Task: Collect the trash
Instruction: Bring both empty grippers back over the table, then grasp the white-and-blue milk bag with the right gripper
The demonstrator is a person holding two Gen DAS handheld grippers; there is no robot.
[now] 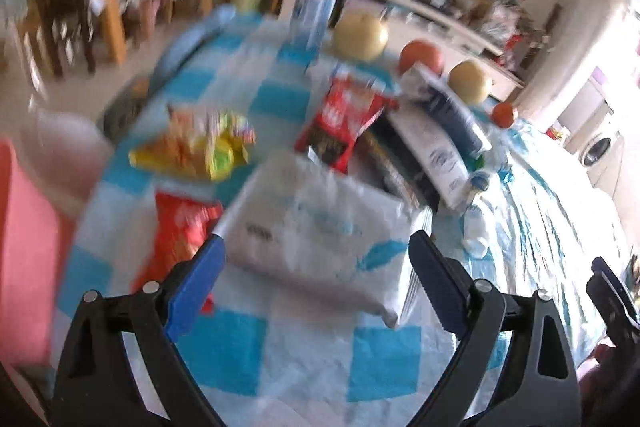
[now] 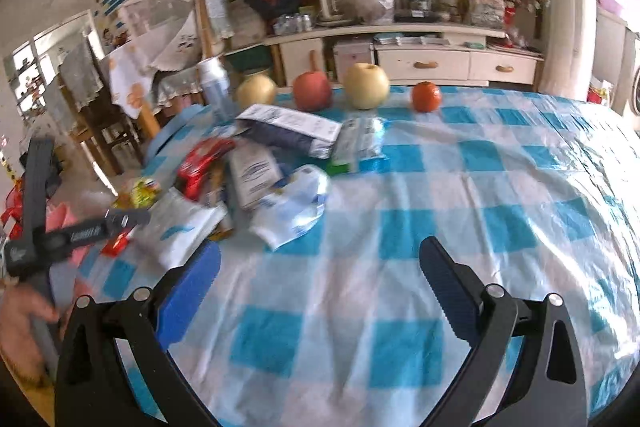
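Left gripper (image 1: 316, 251) spread over white wrapper (image 1: 320, 227) nr tabletop (image 2: 400, 287) left edge; right gripper (image 2: 320, 259) spread too (nothing held).

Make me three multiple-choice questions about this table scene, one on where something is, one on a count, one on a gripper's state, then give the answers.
1. Where does the fruit sit?
A. Along the table's far edge
B. In a bowl
C. On the floor

2. How many fruits are in the row?
A. Two
B. Four
C. Six

3. The right gripper is:
A. Shut on a wrapper
B. Open and empty
C. Out of view

Answers:
1 A, the row lies at the far edge of the checked tablecloth.
2 B, yellow fruit, red apple, pale apple, orange.
3 B, the right gripper shows only cloth between its jaws.
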